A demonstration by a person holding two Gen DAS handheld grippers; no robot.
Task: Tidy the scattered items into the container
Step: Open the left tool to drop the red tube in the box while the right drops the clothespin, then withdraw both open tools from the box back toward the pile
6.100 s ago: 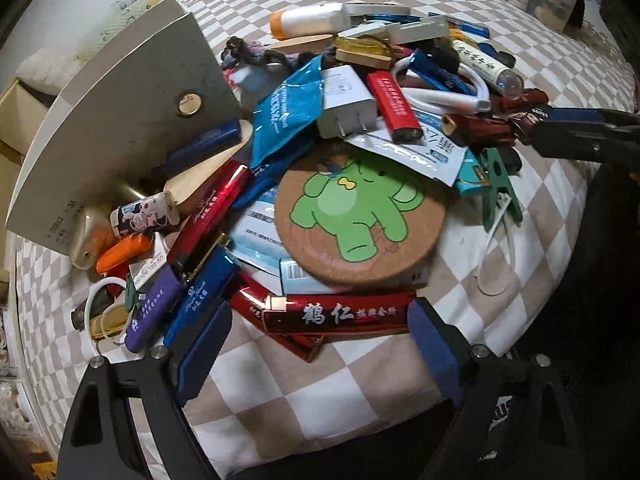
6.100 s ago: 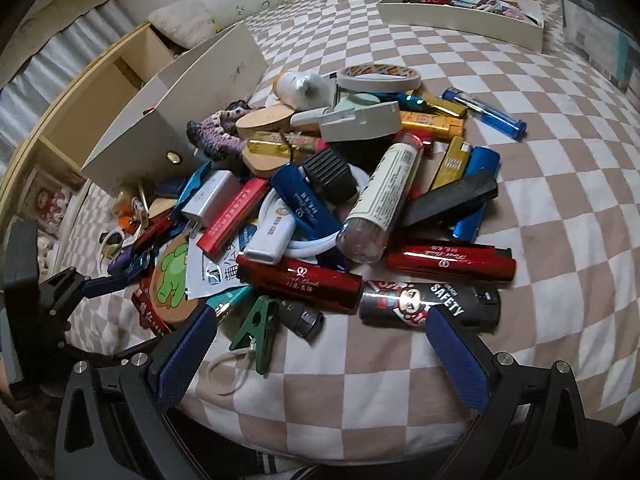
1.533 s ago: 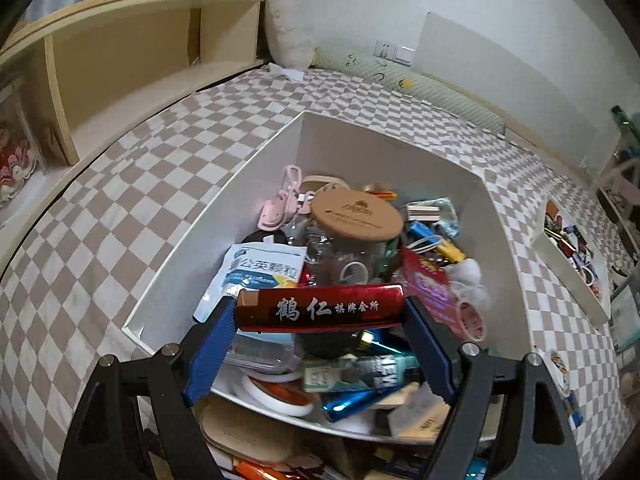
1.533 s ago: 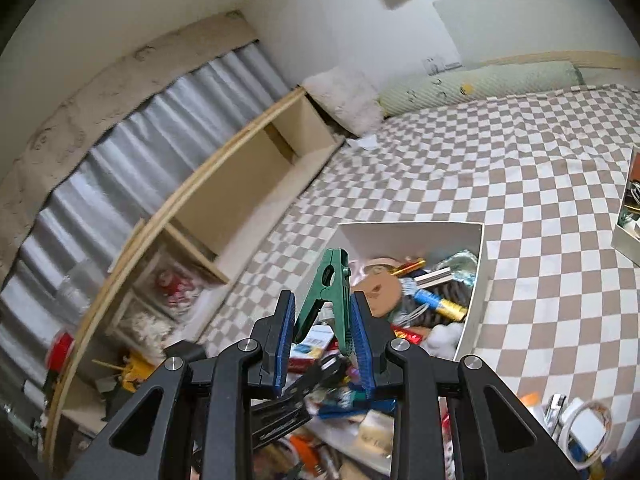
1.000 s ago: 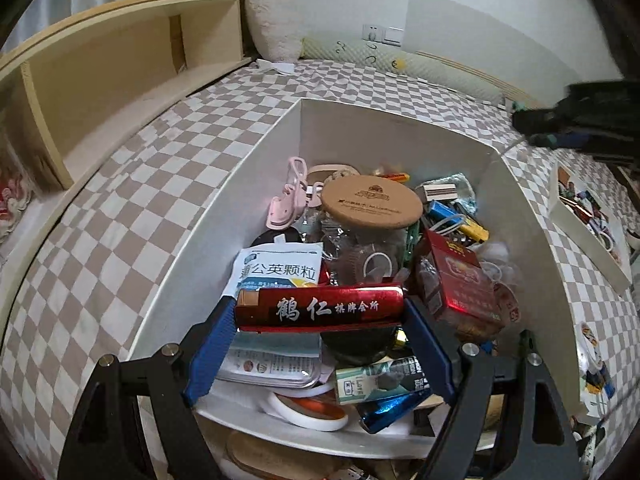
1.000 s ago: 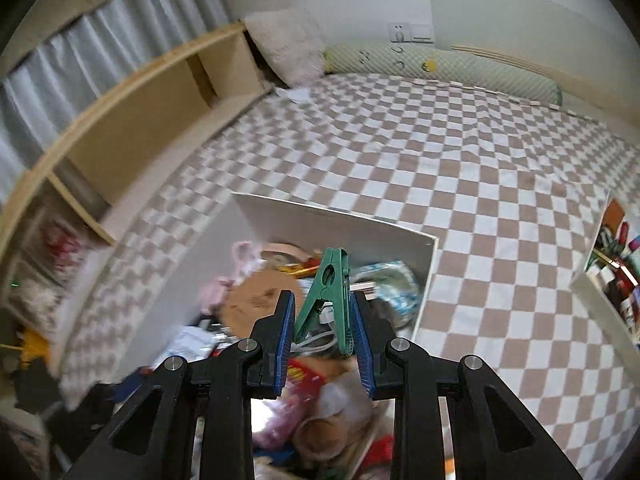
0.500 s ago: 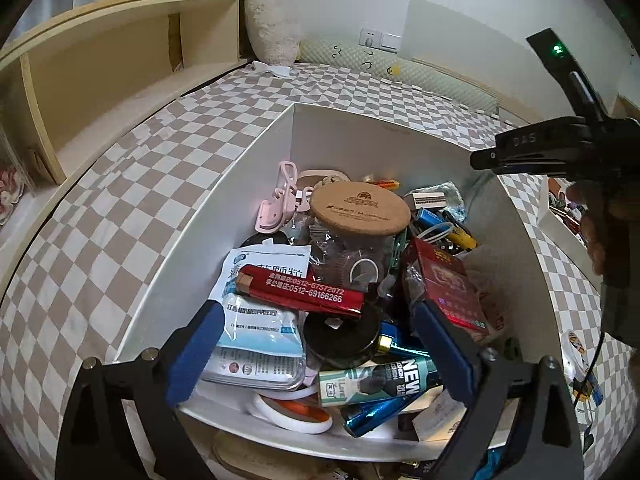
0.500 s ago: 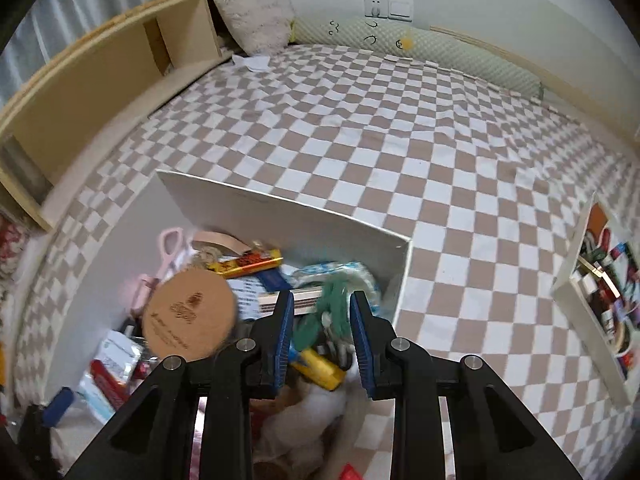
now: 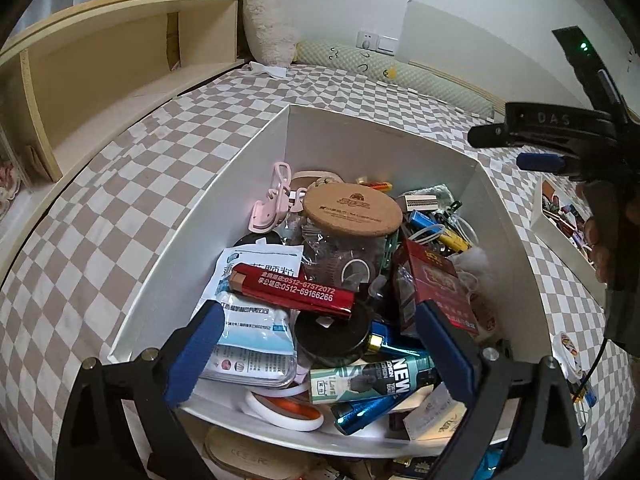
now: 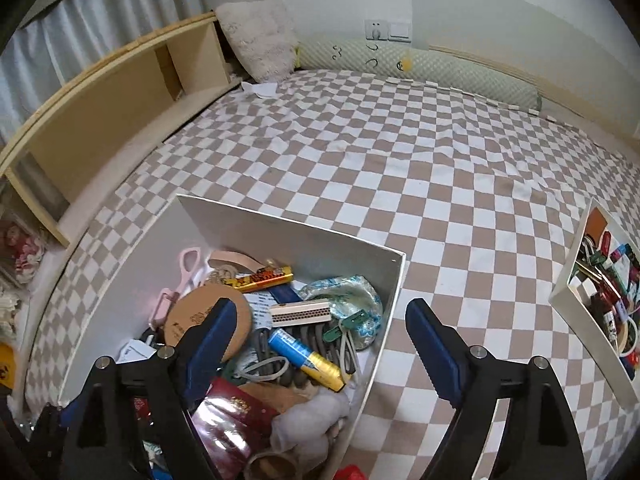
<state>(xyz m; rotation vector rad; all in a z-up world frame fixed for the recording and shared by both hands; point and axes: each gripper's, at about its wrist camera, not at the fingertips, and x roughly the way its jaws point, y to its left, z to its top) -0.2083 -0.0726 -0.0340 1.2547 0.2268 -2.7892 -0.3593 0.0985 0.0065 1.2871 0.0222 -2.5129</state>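
Note:
A white box (image 9: pixel 376 132) on the checkered bed holds several small items. A red bar with white digits (image 9: pixel 292 290) lies on a white medicine packet in it. A green clip (image 10: pixel 345 326) lies among cables near the box's right wall (image 10: pixel 390 300). My left gripper (image 9: pixel 316 348) is open and empty over the box's near side. My right gripper (image 10: pixel 316 338) is open and empty above the box's right part; it also shows in the left wrist view (image 9: pixel 552 140).
A cork lid (image 9: pixel 352 210) tops a jar in the box. A second white tray (image 10: pixel 592 300) with small items lies to the right. A wooden shelf unit (image 9: pixel 100 80) runs along the left. Loose items lie by the box's near edge (image 9: pixel 280 456).
The right gripper opened and dropped the green clip into the box. The left gripper, which had let go of the red bar, stays open above it.

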